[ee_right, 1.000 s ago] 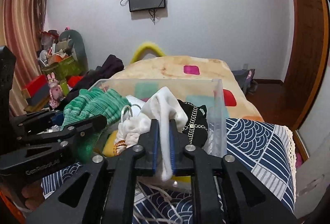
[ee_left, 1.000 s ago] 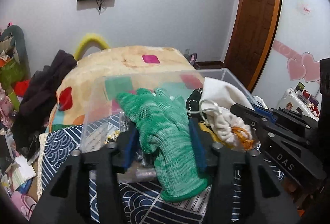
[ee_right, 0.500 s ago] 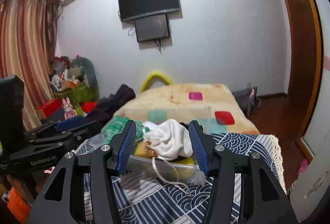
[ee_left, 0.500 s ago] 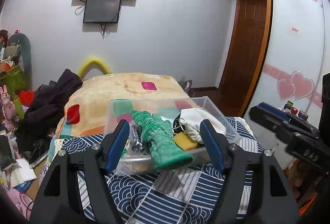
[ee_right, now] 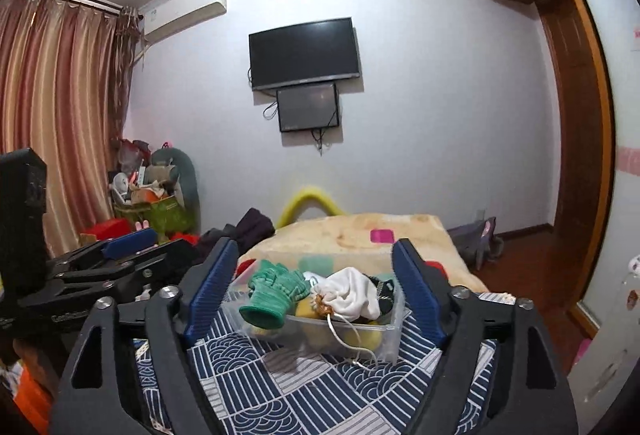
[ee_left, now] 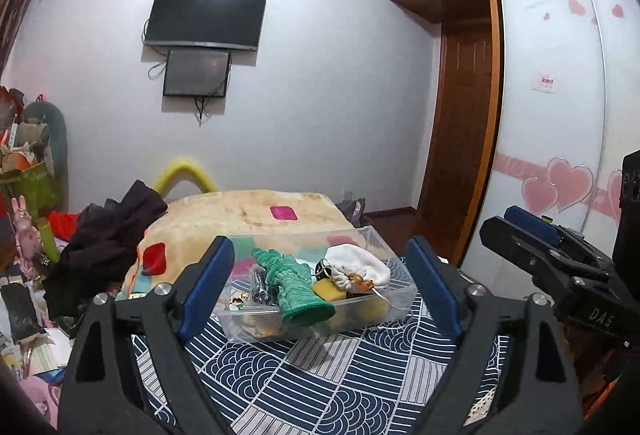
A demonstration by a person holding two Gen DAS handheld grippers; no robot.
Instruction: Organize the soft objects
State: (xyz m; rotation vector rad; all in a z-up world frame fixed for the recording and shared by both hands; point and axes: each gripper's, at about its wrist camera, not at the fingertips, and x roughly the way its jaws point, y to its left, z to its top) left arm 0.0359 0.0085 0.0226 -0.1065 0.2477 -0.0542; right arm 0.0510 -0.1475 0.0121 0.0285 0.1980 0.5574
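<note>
The clear bin (ee_left: pixel 394 255) on the patterned desk (ee_left: pixel 320 375) already holds the green glove (ee_left: pixel 294 285) and white pouch (ee_left: pixel 358 271) — both overhang its front rim. Left claw (ee_left: pixel 320 287) and right claw (ee_right: pixel 316 295) gape empty, well back — the sorting looks nearly done.

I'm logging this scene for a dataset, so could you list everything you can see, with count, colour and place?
Bin: one, clear plastic, on the patterned cloth.
Glove: one, green knit, draped over the bin's front wall.
Pouch: one, white drawstring, in the bin's right part.
Sponge: one, yellow, in the bin between glove and pouch.
Cloth: one, navy and white, under the bin.
Blanket: one, beige with coloured squares, behind the bin.
Screens: two, black, on the wall.
Left gripper: open, empty.
Right gripper: open, empty.
</note>
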